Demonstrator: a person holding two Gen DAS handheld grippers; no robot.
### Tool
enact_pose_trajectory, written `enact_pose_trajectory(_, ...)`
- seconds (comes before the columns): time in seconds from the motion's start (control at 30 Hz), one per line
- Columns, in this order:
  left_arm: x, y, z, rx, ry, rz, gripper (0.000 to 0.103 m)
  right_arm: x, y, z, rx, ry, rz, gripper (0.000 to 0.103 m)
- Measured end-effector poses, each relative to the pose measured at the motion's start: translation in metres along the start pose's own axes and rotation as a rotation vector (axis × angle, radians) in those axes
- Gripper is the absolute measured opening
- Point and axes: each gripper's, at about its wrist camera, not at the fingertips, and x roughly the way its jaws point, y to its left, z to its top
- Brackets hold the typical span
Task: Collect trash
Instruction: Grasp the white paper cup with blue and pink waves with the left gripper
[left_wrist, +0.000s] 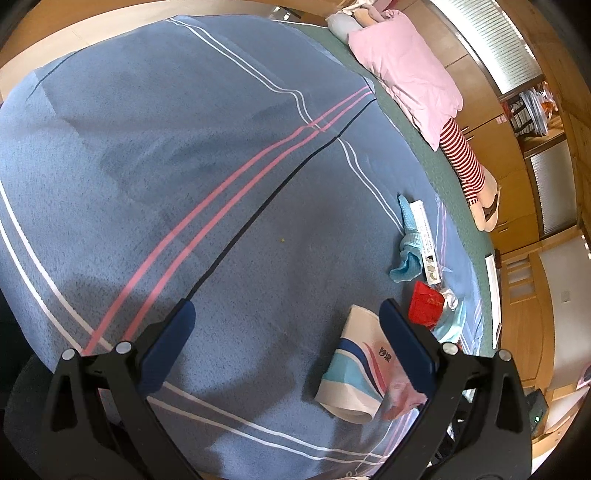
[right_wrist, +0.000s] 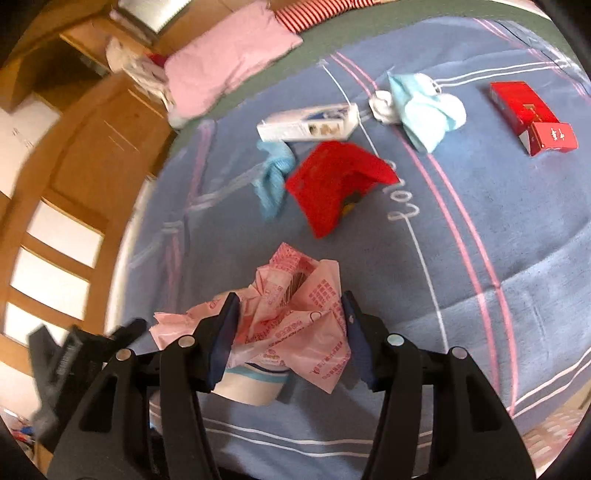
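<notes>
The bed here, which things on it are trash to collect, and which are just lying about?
Trash for the job:
- crumpled pink wrapper, gripped by the right gripper
- paper cup
- red wrapper
- white carton
- red box
- blue tissues

Just lying about:
- pink pillow
- blue blanket

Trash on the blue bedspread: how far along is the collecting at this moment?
Early stage. Nothing looks finished yet. In hand: the right gripper is closed on a crumpled pink plastic bag above a paper cup; the left gripper is open and empty. Left on the bedspread: red wrapper, white carton, red box, blue face mask.
</notes>
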Motion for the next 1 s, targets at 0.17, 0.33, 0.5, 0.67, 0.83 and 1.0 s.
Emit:
enact_pose_trajectory(0.17, 0.001, 0.001, 0.000, -0.003, 0.003, 0.000, 0.099, -0.024, -0.002, 0.006, 0.025, -0.085, 0.045, 0.056)
enact_pose_trajectory(0.33, 0.009, -0.010, -0.005, 0.059, 0.042, 0.010, 0.099, -0.032, -0.008, 0.009, 0.040, -0.106, 0.021, 0.056)
enact_pose_trajectory(0.5, 0.027, -0.048, -0.027, 0.295, 0.118, 0.028, 0.099, -0.034, -0.024, 0.007, 0.094, -0.106, 0.013, 0.056)
enact_pose_trajectory(0.67, 0.051, -0.082, -0.056, 0.528, 0.220, 0.064, 0.099, -0.044, -0.041, 0.010, 0.158, -0.141, -0.011, 0.056)
enact_pose_trajectory(0.83, 0.064, -0.087, -0.065, 0.602, 0.240, 0.108, 0.098, -0.052, -0.053, 0.011, 0.188, -0.161, -0.028, 0.056)
enact_pose_trajectory(1.0, 0.061, -0.086, -0.065, 0.636, 0.200, 0.098, 0.069, -0.052, -0.051, 0.007, 0.190, -0.148, -0.027, 0.056)
